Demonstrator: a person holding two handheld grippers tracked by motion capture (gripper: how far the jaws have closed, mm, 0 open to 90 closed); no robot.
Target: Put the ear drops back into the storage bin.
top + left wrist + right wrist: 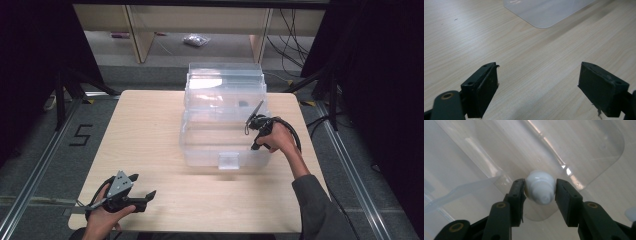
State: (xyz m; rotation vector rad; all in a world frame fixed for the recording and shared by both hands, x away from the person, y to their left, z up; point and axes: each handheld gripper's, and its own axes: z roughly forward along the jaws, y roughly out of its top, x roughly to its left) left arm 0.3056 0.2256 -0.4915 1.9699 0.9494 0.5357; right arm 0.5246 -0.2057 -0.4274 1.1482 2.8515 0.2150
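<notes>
Clear plastic storage box [224, 130] stands on the far-centre of the light wood table [150, 145], lid raised toward the far side, latch tab on the near wall. Its long axis runs left-right across the table.

Right gripper [254, 121] is held over the box's right end, tipped downward into the opening. In the right gripper view its jaws are clamped on a small white rounded object [540, 187], one pad on each side. A narrower tip of the object faces the camera, so its axis lies roughly along the jaws. What the object is cannot be told. Below it, the transparent box floor and a rounded corner [614, 152].

Left gripper [141, 188] is low over the near-left table corner, jaws wide apart, nothing between them. A box corner [544, 23] lies ahead, well apart.

Bare tabletop left of and in front of the box.
</notes>
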